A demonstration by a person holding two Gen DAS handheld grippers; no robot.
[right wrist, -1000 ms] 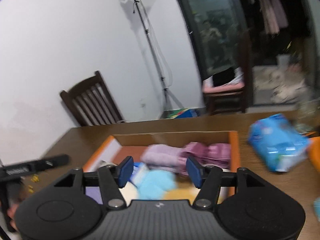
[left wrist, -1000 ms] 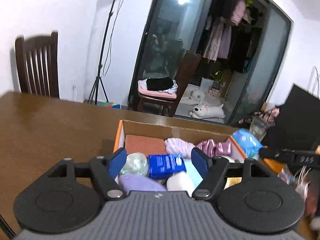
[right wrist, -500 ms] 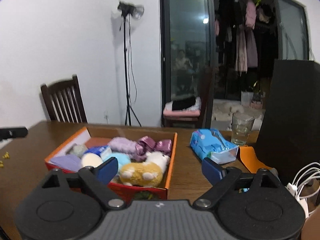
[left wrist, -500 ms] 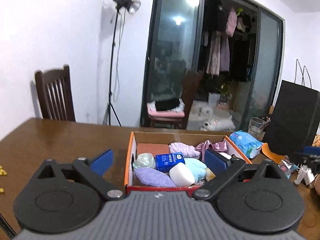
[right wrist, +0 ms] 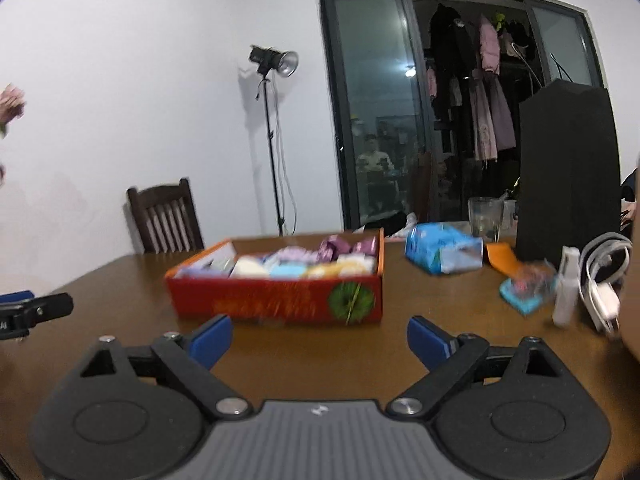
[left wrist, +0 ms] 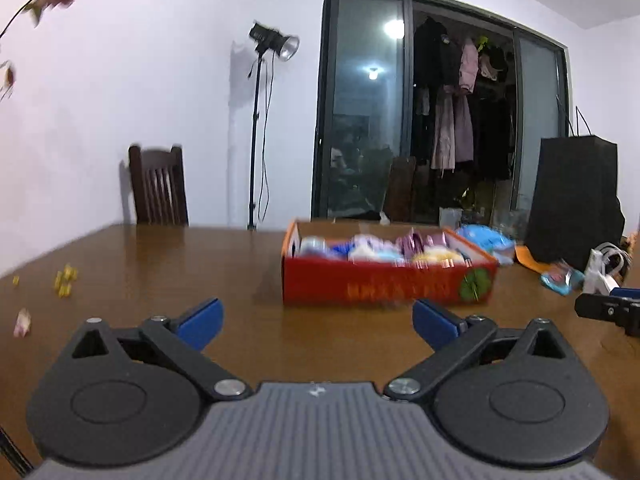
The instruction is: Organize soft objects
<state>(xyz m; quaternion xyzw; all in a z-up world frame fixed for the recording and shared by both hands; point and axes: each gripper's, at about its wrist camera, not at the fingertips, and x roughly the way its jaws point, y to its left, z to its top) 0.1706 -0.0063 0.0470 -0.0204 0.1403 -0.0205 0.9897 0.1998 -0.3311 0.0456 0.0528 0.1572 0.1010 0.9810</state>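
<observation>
1. Both tools are empty. The left gripper [left wrist: 316, 322] has its jaws opening, already spread wide with just bare table [left wrist: 160, 264] between the blue pads. The right gripper [right wrist: 319, 338] is the same: jaws opening, nothing in them
2. The box [left wrist: 384, 280] sits ahead of both, a bit right of the left gripper's centreline and a bit left of the right one's, apart from the pads. Nothing stands between the tools and it
3. It's a low red cardboard box, long side facing the grippers and running left to right, open top up, stuffed with blurry soft things [right wrist: 296, 266] in purple, blue, white and yellow
4. Right of the box: a blue crinkly pack [right wrist: 442, 252], a glass [right wrist: 484, 216], a tall black bag [right wrist: 568, 172], white cables [right wrist: 604, 276]
5. Far left of the left gripper there are yellow bits [left wrist: 66, 280] on the glossy wood, with a dark slatted chair [left wrist: 158, 190] and a light stand [left wrist: 258, 120] behind the table
</observation>
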